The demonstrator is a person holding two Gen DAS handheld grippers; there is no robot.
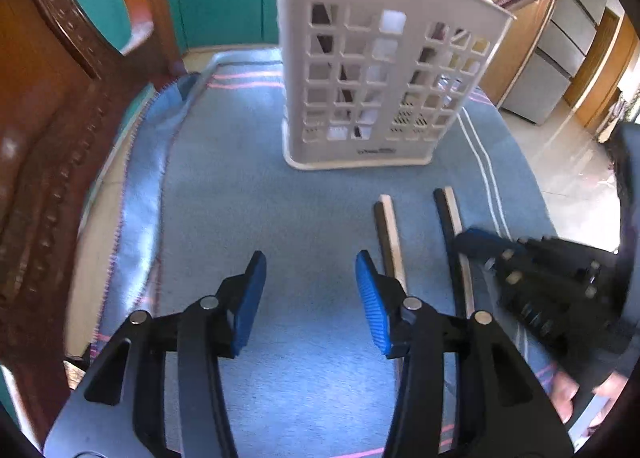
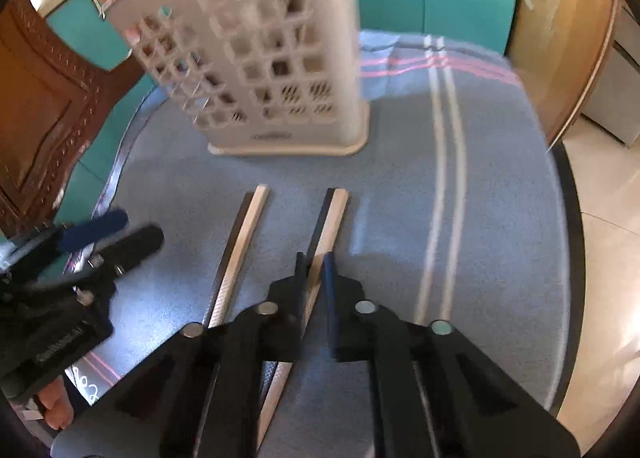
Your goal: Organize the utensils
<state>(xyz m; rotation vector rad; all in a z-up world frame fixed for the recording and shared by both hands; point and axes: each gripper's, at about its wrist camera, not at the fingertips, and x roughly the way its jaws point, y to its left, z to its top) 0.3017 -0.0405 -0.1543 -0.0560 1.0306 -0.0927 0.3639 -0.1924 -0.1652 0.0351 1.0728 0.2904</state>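
Pinching the right-hand chopstick [image 2: 328, 226] part-way along its length, the right tongs [image 2: 314, 270] are pressed together on it, pads on either side of the thin shaft. Both chopsticks lie flat on the blue cloth [image 2: 400, 178] that covers the worktop, side by side and slightly apart, their squared ends pointing at the white holder [image 2: 256, 58]. The holder stands upright just beyond those ends, a slotted plastic caddy with other utensils already standing in it.

The left tongs [image 1: 312, 294] are spread with nothing between them, hanging over bare cloth just to the left of the other chopstick [image 1: 390, 234], which remains untouched.

These sticks look light, stiff and narrow, with pale flat faces and a dark edge. Weight should be no trouble, but a slim, smooth shaft will probably swivel in the pads if gripped far from its balance point. A hold nearer the middle, across the flat faces, seems the safer choice. Lying flush on soft cloth, a stick offers little clearance beneath, so the pads may need to press into the fabric to catch it. Fragility seems low. The likelier risk is the stick tilting or slipping as it is stood upright to go into the holder's open top.
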